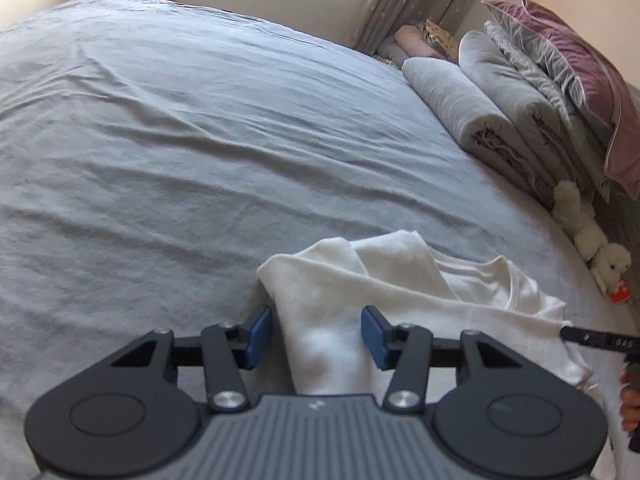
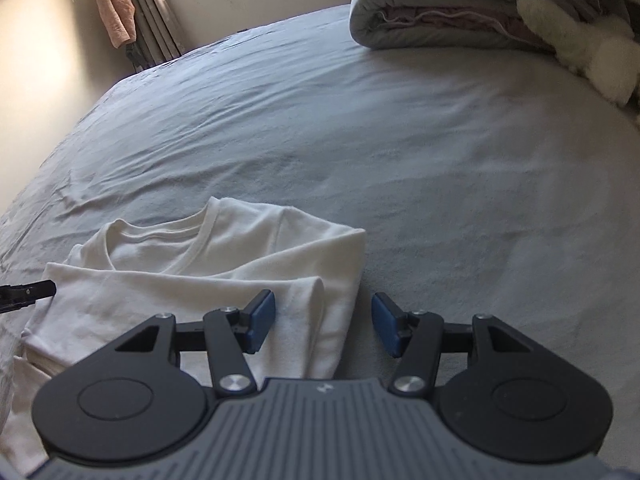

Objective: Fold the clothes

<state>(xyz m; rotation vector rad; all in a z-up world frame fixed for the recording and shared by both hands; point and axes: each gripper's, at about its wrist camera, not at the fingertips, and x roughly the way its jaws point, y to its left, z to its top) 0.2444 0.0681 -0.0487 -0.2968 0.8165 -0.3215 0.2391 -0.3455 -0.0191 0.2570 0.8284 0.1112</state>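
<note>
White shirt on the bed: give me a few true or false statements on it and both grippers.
1. The shirt lies on a grey bed sheet. True.
2. The left gripper is clamped shut on a black sock. False: its jaws stand apart around a white fold of the shirt.
3. The right gripper is open at the shirt's edge. True.
4. The shirt's neckline is hidden. False: the collar shows in the right wrist view.
5. A white plush toy sits by the folded bedding. True.
</note>
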